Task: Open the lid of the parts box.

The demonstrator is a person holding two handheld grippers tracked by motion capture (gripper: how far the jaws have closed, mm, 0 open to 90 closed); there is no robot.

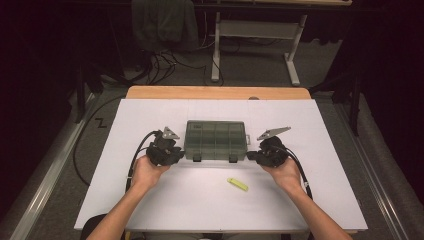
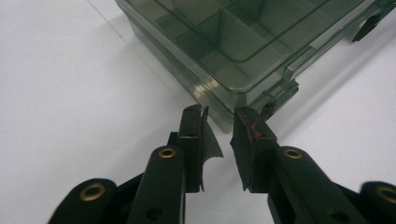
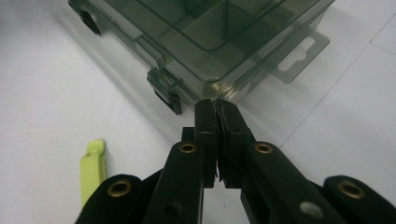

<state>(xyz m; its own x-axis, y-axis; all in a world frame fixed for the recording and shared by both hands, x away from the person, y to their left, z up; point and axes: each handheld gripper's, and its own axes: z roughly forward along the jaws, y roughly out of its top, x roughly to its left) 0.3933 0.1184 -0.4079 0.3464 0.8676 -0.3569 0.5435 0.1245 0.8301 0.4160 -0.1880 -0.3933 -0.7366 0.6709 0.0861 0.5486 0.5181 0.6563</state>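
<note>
Jaws slightly parted on left gripper (image 2: 219, 128), clenched on right gripper (image 3: 218, 109); could shove latched organizer box (image 1: 216, 139) sideways.

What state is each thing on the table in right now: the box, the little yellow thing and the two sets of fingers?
Compartment box: lid closed, both front latches down, flat on the white sheet.
Yellow clip: lying flat, loose, in front of the box, untouched.
Left gripper: fingers slightly apart, nothing between them, at the box's corner.
Right gripper: fingers shut together, empty, tips at the box's corner.
</note>
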